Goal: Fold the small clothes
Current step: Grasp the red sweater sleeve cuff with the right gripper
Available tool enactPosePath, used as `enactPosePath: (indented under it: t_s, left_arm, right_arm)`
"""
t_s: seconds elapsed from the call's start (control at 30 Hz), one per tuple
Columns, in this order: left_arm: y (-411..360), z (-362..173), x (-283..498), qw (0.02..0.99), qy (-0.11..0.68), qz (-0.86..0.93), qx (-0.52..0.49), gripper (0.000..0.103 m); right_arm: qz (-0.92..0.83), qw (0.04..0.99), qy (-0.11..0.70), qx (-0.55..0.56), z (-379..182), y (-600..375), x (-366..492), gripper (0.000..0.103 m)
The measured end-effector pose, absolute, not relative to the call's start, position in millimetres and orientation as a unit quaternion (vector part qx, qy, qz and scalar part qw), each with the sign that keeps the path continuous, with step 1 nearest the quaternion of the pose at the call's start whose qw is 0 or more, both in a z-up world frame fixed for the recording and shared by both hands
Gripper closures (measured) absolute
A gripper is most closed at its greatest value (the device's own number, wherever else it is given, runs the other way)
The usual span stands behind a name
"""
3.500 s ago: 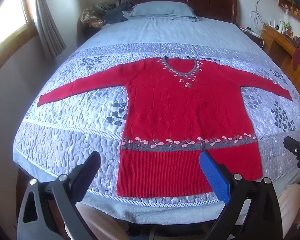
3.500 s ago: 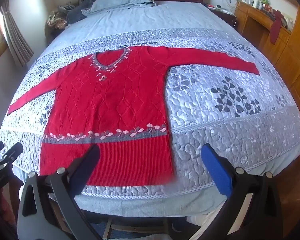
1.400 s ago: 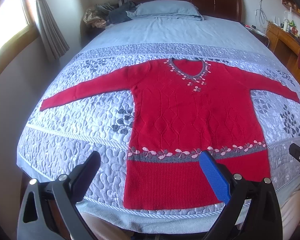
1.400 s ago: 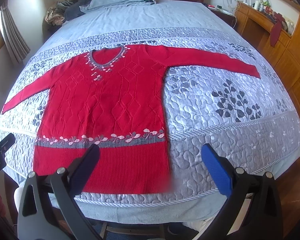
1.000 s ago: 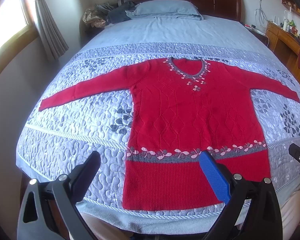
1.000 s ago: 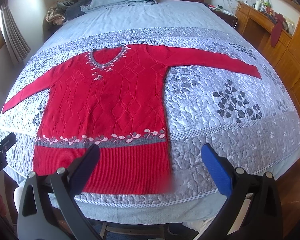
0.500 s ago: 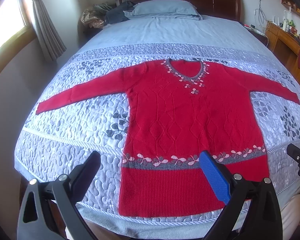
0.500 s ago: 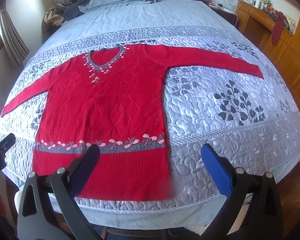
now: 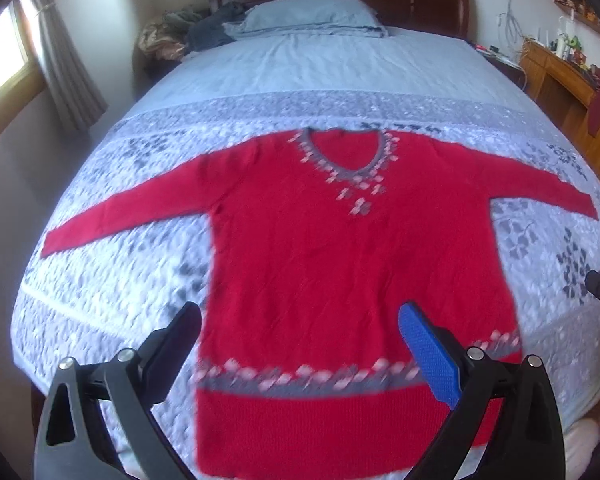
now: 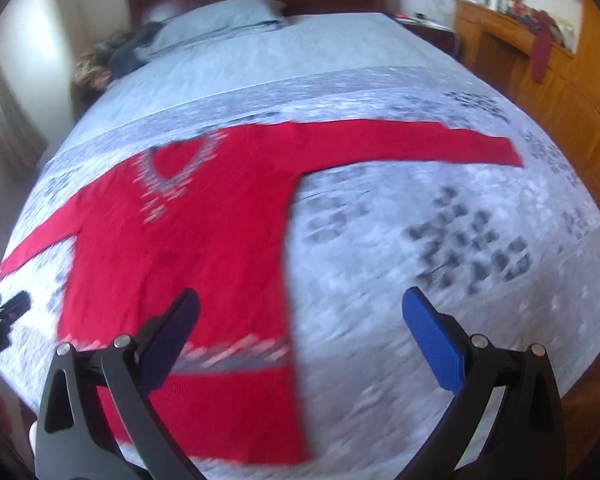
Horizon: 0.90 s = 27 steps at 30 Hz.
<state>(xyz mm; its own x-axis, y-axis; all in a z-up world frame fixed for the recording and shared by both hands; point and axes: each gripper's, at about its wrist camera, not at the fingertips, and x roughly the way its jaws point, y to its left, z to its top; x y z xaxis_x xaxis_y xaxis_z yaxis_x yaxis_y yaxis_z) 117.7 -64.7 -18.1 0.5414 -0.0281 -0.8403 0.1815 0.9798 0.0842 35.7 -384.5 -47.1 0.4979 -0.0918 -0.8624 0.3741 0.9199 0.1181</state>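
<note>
A red knitted sweater (image 9: pixel 340 248) with a grey V-neck and a grey flowered band above the hem lies flat, face up, on the bed, both sleeves spread out. It also shows in the right wrist view (image 10: pixel 204 240). My left gripper (image 9: pixel 300 344) is open and empty above the sweater's lower body. My right gripper (image 10: pixel 300 328) is open and empty above the sweater's right side edge and the quilt. The right sleeve (image 10: pixel 420 140) stretches toward the right. Both views are motion-blurred.
The bed has a grey-white quilt (image 9: pixel 112 264) with leaf prints, a blue sheet and a pillow (image 9: pixel 312 16) at the dark wooden headboard. Piled clothes (image 9: pixel 192 36) lie by the pillow. A wooden cabinet (image 10: pixel 540 72) stands right of the bed, a curtained window (image 9: pixel 4 64) on the left.
Both grippers have moved forward over the bed toward the sweater, the right one also swinging to the right. Both stay open and empty. The sweater has not moved.
</note>
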Motion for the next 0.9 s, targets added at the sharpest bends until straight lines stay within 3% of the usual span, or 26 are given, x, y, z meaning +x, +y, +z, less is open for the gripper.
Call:
enactPosePath:
  t_s: [0.13,0.3,0.53,0.6,0.67,0.7,0.9]
  left_arm:
    - [-134,-21,172,0.874,0.468,-0.081,0.099,0.004]
    - [-230,-35,249,0.873,0.472,-0.092,0.082,0.004]
    - [-344,-72,307,0.855,0.497,-0.123,0.087,0.004]
    - [-367,-83,315,0.850,0.504,-0.129,0.085,0.004]
    - [-383,-94,319,0.845,0.511,-0.130,0.084,0.004]
    - [-387,-97,321,0.845,0.513,-0.129,0.085,0.004]
    - [-399,-114,322,0.842,0.516,-0.125,0.098,0.004]
  right_arm:
    - [-0.167,0.812,0.507,0.235,-65,-506,67,0.003]
    - [-0.234,0.781,0.530,0.232,-80,-641,113,0.003]
    - [-0.244,0.751,0.560,0.252,-126,-754,150,0.004]
    - [-0.235,0.744,0.567,0.265,-139,-775,154,0.007]
    - [-0.226,0.734,0.576,0.282,-150,-789,155,0.029]
    - [-0.217,0.729,0.580,0.292,-155,-793,155,0.033]
    - [-0.200,0.725,0.573,0.326,-164,-809,155,0.031]
